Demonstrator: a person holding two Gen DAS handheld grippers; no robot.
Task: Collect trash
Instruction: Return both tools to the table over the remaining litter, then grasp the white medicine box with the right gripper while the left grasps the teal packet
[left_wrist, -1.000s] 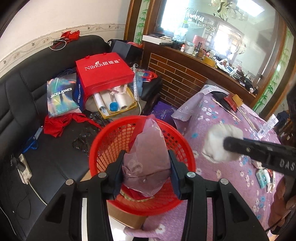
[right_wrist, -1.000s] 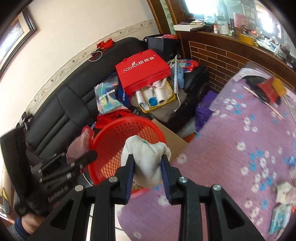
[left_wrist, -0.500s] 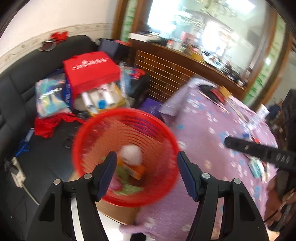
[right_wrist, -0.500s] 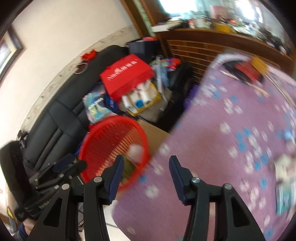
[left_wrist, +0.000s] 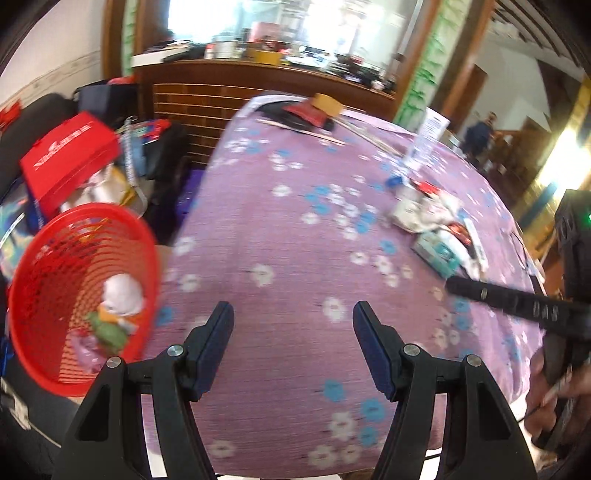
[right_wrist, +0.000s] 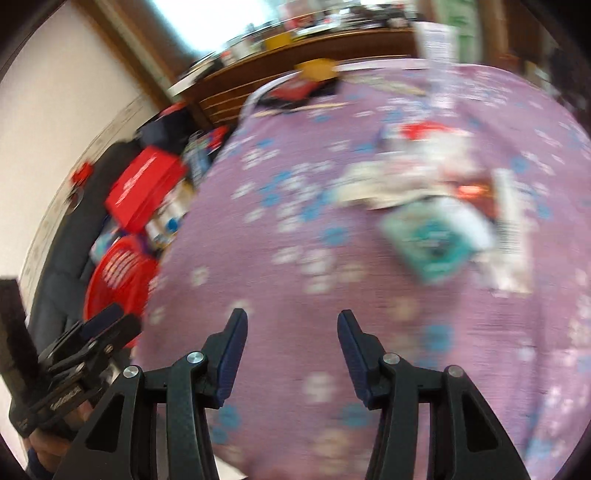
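Observation:
A red mesh basket (left_wrist: 40, 258) stands beside the table's left edge and holds a white wad (left_wrist: 122, 293), a pink bag and other scraps. It also shows in the right wrist view (right_wrist: 118, 273). A pile of trash (left_wrist: 436, 229) with a teal packet (right_wrist: 428, 236) lies on the purple flowered tablecloth (left_wrist: 295, 229). My left gripper (left_wrist: 293, 325) is open and empty above the cloth. My right gripper (right_wrist: 291, 339) is open and empty, short of the pile.
A black sofa at the left carries a red box (left_wrist: 70, 155) and bags. A brick-fronted counter (left_wrist: 207, 99) stands behind the table. A red packet, a yellow box (left_wrist: 327, 105) and sticks lie at the table's far end. A white card (left_wrist: 424, 140) stands upright.
Both grippers opened and dropped the pink bag and the white wad into the basket. Both then swung right, from over the basket to over the table.

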